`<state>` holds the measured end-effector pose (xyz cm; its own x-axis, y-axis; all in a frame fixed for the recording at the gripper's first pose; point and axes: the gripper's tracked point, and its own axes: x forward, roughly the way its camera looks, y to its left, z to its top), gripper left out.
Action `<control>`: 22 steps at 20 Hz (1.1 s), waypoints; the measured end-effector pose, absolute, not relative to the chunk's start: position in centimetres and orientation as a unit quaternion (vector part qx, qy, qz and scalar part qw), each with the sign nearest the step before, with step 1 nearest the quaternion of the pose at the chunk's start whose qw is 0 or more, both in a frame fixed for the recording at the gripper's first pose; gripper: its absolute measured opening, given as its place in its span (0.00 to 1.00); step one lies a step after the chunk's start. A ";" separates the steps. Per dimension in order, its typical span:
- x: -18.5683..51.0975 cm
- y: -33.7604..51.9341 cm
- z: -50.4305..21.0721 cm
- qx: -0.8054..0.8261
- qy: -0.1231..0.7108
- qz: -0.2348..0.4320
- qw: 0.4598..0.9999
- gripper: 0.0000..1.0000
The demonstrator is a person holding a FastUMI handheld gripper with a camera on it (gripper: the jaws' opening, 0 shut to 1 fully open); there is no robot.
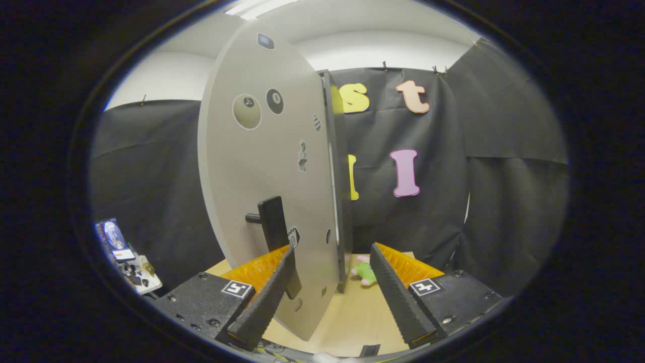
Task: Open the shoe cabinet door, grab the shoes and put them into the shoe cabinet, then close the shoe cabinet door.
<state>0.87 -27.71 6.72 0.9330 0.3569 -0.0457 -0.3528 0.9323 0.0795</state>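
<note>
Gripper (pixel 330 282) fingers stand wide apart with nothing held; the free edge of the grey cabinet door (pixel 267 171) sits in the gap between them, nearer the left finger (pixel 267 297), which lies just in front of the door's face without clearly touching it. The right finger (pixel 395 297) is well clear of the door. A dark lever handle (pixel 272 222) juts from the door just above the left fingertip, and the door's face also carries stickers: two round ones like billiard balls, a small figure, and a few smaller marks too small to read. Square coded markers sit on the gripper's body behind each finger. The door stands swung open, edge-on toward the camera, with the cabinet's dark side panel (pixel 338 176) right behind it. Beneath lies a pale wooden tabletop (pixel 347 312), and on it, beyond the fingers and just beside the cabinet's foot, lies a small green and pink soft toy (pixel 365 272). Black cloth drapes the booth all round, under white walls and a ceiling light. Off to the left, a small white stand holds assorted clutter (pixel 128 257).
</note>
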 end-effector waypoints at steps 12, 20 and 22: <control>1.9 -15.5 8.6 0.065 0.011 0.152 0.986 0.99; 5.6 -11.5 11.5 0.059 -0.036 0.124 0.990 0.99; 6.5 -11.9 12.0 0.050 -0.045 0.109 0.992 0.99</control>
<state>6.54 -11.85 11.98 0.9722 0.2116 0.1002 -0.2206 0.9714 0.0884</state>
